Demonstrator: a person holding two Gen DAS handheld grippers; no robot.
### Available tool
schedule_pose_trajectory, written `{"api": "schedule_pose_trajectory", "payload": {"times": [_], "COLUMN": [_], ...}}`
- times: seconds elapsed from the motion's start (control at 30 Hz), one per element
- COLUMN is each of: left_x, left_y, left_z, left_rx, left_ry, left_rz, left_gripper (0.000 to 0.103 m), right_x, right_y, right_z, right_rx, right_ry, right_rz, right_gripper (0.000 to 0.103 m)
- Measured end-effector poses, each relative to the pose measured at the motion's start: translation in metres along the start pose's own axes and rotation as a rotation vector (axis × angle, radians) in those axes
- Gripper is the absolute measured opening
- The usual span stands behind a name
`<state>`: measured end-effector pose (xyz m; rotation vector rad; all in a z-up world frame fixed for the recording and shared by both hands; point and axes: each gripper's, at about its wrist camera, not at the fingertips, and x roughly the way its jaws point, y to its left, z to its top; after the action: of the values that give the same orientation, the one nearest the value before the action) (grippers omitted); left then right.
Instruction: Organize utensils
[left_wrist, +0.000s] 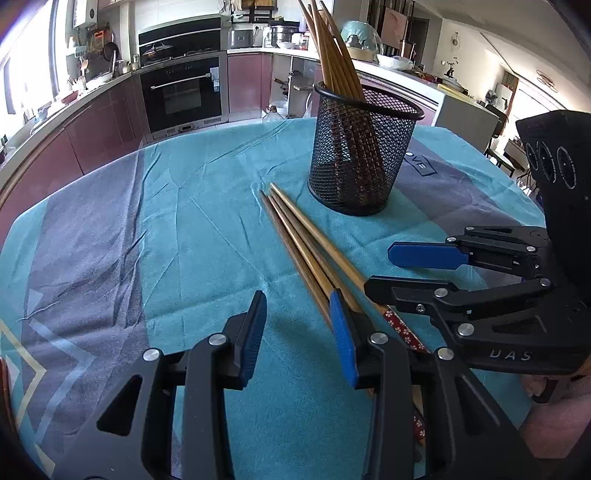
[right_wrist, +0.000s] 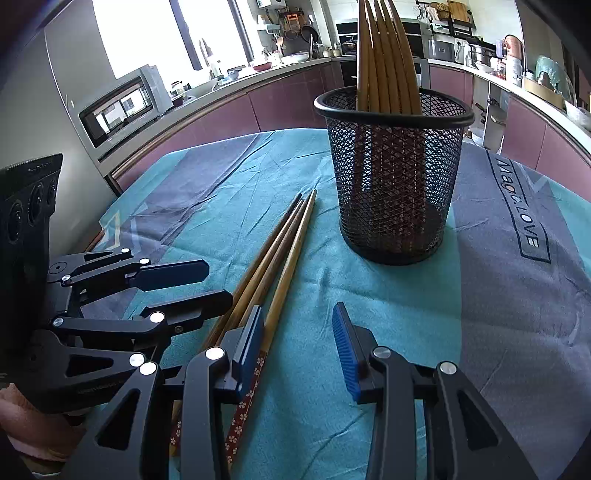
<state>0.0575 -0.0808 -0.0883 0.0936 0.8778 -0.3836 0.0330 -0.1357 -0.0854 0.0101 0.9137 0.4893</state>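
Three bamboo chopsticks (left_wrist: 295, 236) (right_wrist: 280, 251) with red flowered ends lie side by side on the teal cloth, tips toward a black mesh cup (left_wrist: 362, 158) (right_wrist: 395, 184). Several more chopsticks (left_wrist: 332, 48) (right_wrist: 384, 55) stand in that cup. My left gripper (left_wrist: 299, 328) (right_wrist: 181, 288) is open with nothing between its blue pads; the lying chopsticks run just outside its right finger. My right gripper (right_wrist: 299, 332) (left_wrist: 413, 271) is open too, its jaws bare, with the chopsticks passing along the outside of its left finger. The chopsticks' handle ends are hidden under the fingers.
A teal and grey tablecloth (left_wrist: 110, 240) (right_wrist: 517, 295) covers the table. Beyond its far edge run kitchen counters with purple cabinets (left_wrist: 103, 122) and a built-in oven (left_wrist: 181, 92). A microwave (right_wrist: 122, 103) stands at the left. A person's hand (right_wrist: 22, 417) holds the left gripper.
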Motion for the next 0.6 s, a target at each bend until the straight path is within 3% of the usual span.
{"api": "schedule_pose_trajectory", "payload": {"times": [0.17,0.6], "left_x": [0.0008,0.0063], "left_y": [0.0019,-0.0052], "left_z": [0.0006,0.0065], "left_rx": [0.002,0.066], "left_ry": [0.008,0.037], "left_rz": [-0.012,0.049], "left_gripper": [0.039,0.038], "right_x": [0.0002,-0.0001], "right_y": [0.0002,-0.0005], "right_z": [-0.0001,-0.0002], "right_rx": [-0.001,0.0], "right_ry": [0.0,0.0], "right_rz": [-0.001,-0.001], "right_gripper": [0.036,0.036]}}
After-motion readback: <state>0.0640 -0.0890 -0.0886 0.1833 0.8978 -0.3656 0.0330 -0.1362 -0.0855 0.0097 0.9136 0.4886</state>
